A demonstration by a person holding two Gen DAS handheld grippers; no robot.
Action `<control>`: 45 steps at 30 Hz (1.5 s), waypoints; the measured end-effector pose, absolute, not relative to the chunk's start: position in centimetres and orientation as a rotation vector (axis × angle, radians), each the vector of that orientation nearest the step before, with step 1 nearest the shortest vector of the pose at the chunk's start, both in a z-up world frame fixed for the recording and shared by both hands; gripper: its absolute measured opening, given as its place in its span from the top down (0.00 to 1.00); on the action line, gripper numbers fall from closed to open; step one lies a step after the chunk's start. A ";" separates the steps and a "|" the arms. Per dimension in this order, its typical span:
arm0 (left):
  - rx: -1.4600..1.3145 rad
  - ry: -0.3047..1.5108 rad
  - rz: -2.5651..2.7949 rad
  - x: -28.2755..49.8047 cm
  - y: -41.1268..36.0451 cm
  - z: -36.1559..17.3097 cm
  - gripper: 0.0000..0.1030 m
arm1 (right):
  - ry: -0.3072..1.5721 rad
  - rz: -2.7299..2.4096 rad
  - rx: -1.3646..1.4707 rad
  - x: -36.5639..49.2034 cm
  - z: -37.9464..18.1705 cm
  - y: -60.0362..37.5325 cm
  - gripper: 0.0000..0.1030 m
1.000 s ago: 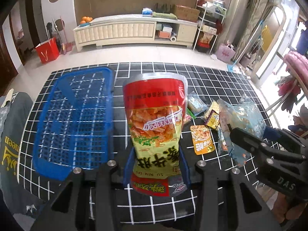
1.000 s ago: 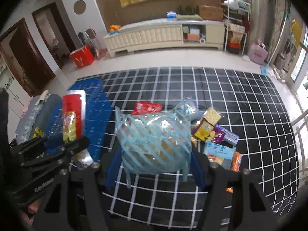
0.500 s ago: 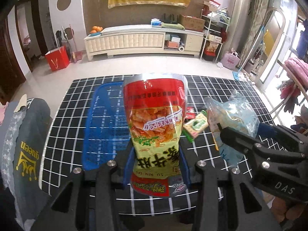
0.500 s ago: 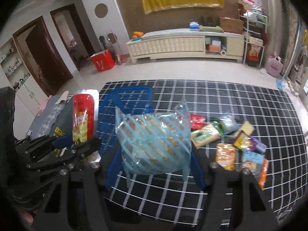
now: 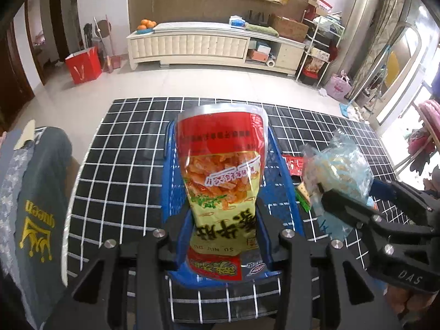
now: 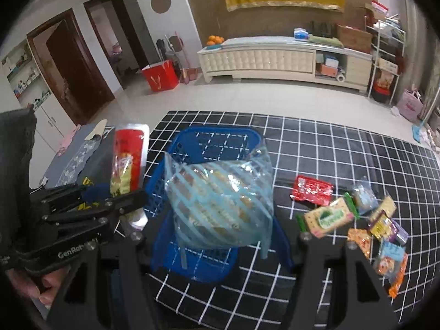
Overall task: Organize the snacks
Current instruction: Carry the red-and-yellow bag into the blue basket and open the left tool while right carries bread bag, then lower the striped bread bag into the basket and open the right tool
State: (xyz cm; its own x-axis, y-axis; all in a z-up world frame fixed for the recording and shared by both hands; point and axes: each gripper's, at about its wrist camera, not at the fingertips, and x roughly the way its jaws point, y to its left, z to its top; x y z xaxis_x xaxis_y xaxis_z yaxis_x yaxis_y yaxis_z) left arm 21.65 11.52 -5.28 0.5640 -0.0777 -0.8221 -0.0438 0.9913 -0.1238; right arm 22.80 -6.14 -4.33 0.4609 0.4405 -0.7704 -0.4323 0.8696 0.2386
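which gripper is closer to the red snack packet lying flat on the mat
Right. The right gripper holds its striped bag just beside the red packet; the left gripper is across the blue basket.

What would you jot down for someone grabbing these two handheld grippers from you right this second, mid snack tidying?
Left gripper: shut on the red and yellow chip bag, held upright above the blue basket.
Right gripper: shut on the striped blue bag, also over the basket.
Basket: sits on the black checked cloth; what shows of its bottom is bare.
Done: both bags picked up and carried over the basket.
Left: let both bags go into the basket, then fetch the loose ones on the cloth to its right: the red packet, the cracker pack and the small heap of packets beyond it.
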 end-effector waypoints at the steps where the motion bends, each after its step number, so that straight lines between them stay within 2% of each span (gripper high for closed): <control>1: -0.126 0.977 -0.024 22.1 11.6 -5.6 0.62 | 0.958 0.540 0.008 23.1 -4.7 -5.9 0.34; 8: -0.120 1.063 -0.040 26.1 12.0 -9.5 0.57 | 1.023 0.528 0.018 24.9 -7.7 -5.2 0.34; 12: -0.086 1.153 -0.029 27.3 11.7 -11.4 0.47 | 1.047 0.517 0.027 25.3 -8.5 -5.5 0.34; 17: -0.160 1.213 -0.017 27.5 12.7 -12.6 0.47 | 1.048 0.517 0.029 25.0 -8.3 -5.5 0.34; 36: -0.135 1.056 0.019 23.9 16.1 -7.9 0.46 | 1.061 0.560 -0.067 26.8 -8.4 -1.1 0.34; 41: -0.123 1.030 0.079 23.5 17.7 -7.6 0.46 | 1.117 0.515 -0.194 28.5 -10.1 1.6 0.34; 45: -0.145 1.025 0.120 23.8 18.7 -8.1 0.46 | 1.088 0.472 -0.272 30.5 -10.9 3.4 0.34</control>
